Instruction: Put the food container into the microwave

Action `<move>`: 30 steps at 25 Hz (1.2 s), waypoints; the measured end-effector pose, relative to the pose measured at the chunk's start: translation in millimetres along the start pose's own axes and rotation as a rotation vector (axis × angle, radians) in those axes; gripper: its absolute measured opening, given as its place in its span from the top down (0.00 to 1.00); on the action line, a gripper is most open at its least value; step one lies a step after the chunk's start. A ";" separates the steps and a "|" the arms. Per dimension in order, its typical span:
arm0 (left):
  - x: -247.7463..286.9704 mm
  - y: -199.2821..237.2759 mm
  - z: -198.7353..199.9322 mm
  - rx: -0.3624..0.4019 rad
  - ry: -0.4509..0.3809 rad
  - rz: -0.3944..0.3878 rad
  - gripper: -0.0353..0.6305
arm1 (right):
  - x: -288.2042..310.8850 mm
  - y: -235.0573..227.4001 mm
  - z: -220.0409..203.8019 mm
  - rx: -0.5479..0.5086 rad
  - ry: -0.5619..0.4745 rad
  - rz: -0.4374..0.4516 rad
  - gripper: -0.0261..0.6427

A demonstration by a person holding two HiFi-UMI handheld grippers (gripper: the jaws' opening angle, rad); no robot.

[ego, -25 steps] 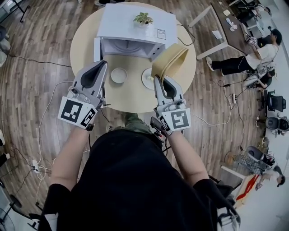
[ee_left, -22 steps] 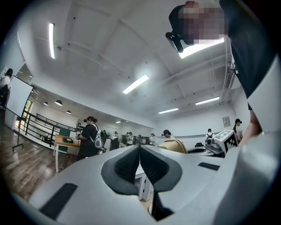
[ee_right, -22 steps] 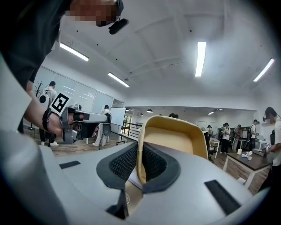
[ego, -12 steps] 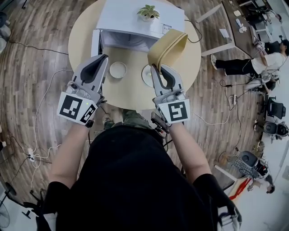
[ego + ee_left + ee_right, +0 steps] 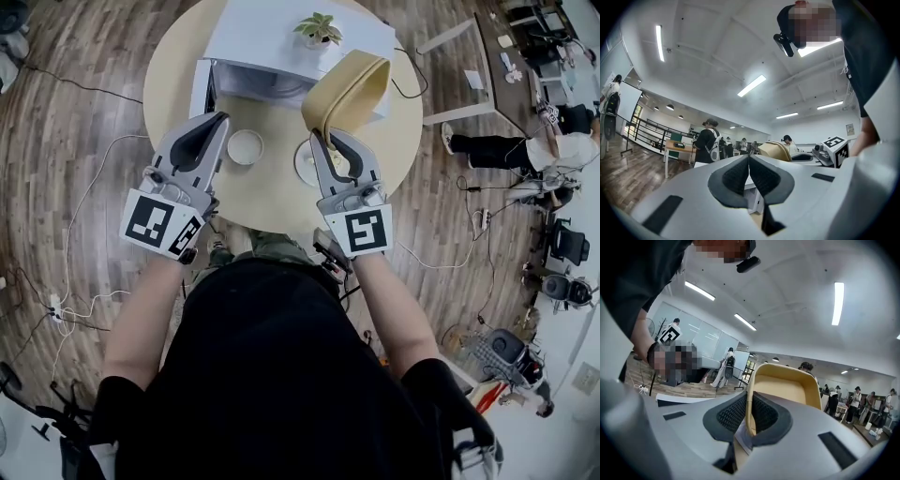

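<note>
Closer to the microwave [image 5: 281, 37] than a second ago, my right claw [image 5: 321, 139] now holds the food container [image 5: 347, 94] across the right front of the oven's open mouth; earlier it hung off the right front corner. The jaws pinch the container's near rim, one pad inside the wall and one outside. The tan tub stands on edge, lifted clear of the round table [image 5: 272, 202]. My left claw [image 5: 217, 118] sits much as it did, jaws pressed together on nothing, just beside the swung-open door [image 5: 200, 89].

By count I see two claws, one container, one microwave and two round white dishes. The small bowl [image 5: 246, 146] lies between my claws. The plate [image 5: 302, 165] is half hidden under my right claw. Both dishes rest on the table in front of the opening. One potted plant [image 5: 319, 28] stands on the microwave's top. Cables [image 5: 89, 225] trail over the wooden floor [image 5: 75, 122] around the table.
</note>
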State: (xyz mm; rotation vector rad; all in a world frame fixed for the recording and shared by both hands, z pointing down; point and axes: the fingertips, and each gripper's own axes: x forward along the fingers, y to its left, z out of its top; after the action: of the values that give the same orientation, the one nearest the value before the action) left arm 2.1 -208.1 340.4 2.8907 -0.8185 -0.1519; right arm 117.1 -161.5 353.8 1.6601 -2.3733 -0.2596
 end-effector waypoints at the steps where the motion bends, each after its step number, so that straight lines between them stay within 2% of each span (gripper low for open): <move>1: 0.7 0.5 -1.1 0.000 0.001 0.002 0.91 | 2.2 1.1 0.0 -0.020 -0.001 0.010 0.90; 7: -0.4 4.6 -6.5 -0.006 0.007 0.025 0.91 | 11.4 17.9 -14.9 -0.190 0.096 0.117 0.90; 16: -6.2 9.6 -13.7 -0.014 0.025 0.055 0.91 | 27.0 47.9 -33.4 -0.283 0.115 0.279 0.90; 30: -20.6 24.4 -14.1 -0.006 0.047 0.110 0.91 | 35.2 94.0 -89.8 -0.400 0.257 0.595 0.90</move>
State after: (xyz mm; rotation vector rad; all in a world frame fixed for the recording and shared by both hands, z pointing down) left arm -26.0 -216.4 359.4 2.8230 -0.9640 -0.0745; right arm 47.1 -163.5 468.9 0.7251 -2.2969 -0.3516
